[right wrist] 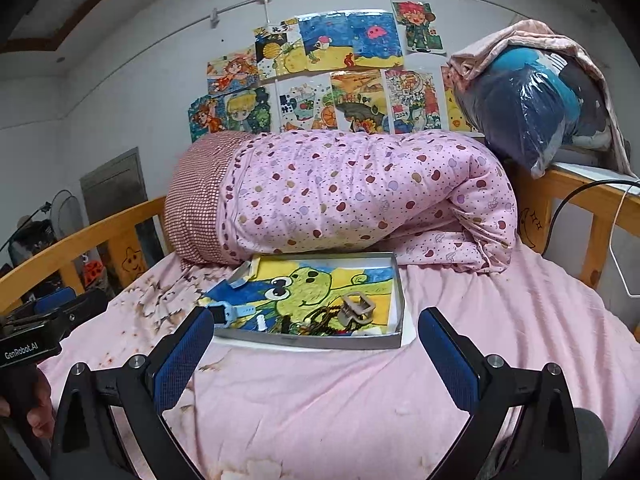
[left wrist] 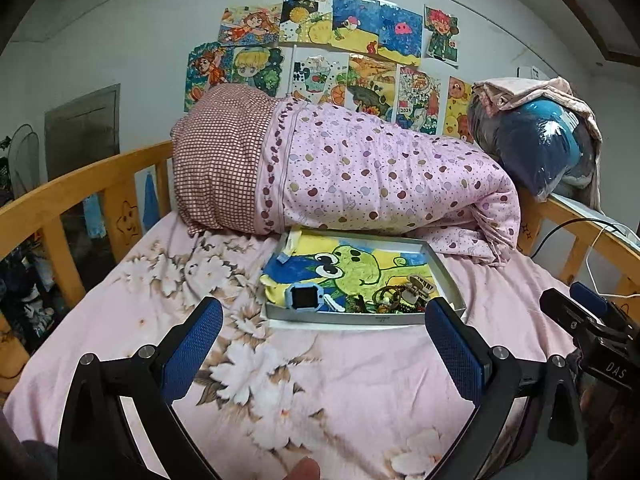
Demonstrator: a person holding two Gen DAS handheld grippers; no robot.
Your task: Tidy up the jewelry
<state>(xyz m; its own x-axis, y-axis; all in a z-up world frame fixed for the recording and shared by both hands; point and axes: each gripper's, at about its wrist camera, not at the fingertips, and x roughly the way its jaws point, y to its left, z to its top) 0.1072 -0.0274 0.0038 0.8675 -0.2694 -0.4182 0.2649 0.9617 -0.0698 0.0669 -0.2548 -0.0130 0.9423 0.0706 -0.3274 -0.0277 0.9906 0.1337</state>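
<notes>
On a pink floral bed, in front of a rolled quilt, a shallow grey tray lined with a frog drawing holds the jewelry: a tangled heap of bracelets and beads crowding one near corner, a hair claw and a blue watch beside it. Both the left gripper and right gripper hover short of the tray, jaws wide and empty. Sorting appears not yet begun.

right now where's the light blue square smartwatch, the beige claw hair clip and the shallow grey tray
light blue square smartwatch (left wrist: 299, 297), left wrist view, on its dark screen
beige claw hair clip (right wrist: 359, 305), right wrist view, on its body
shallow grey tray (right wrist: 308, 341), right wrist view, on its near wall
</notes>
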